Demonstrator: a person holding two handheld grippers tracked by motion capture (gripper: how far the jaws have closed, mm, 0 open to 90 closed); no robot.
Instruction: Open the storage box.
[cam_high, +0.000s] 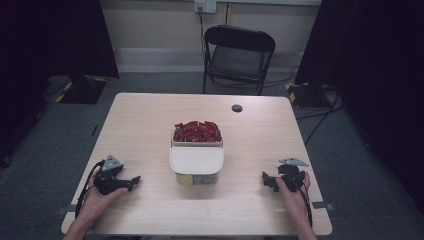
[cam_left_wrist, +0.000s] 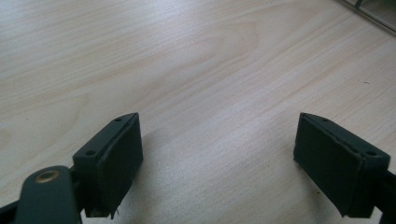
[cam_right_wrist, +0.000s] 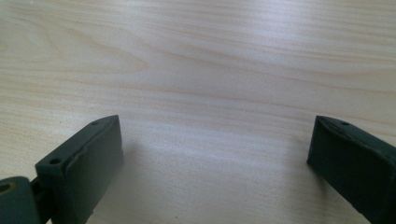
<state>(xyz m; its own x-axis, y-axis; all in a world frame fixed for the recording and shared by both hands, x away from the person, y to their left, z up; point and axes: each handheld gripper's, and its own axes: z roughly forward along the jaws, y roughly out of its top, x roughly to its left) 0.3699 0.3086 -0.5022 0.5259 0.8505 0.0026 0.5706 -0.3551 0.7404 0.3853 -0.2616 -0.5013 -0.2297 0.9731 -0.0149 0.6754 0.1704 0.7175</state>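
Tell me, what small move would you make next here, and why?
Probably bring the left gripper in toward the lidded box. Both grippers rest open on the table, holding nothing, with the right gripper equally far off.

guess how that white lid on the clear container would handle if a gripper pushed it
The white lid looks to be resting loosely over the front half of the clear container, so a push would probably slide it. It looks thin and flat, so likely light and fairly stiff.

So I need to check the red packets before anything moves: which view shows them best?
The high view: the red packets are heaped in the container behind its white lid. Both gripper views face bare table, with no packets.
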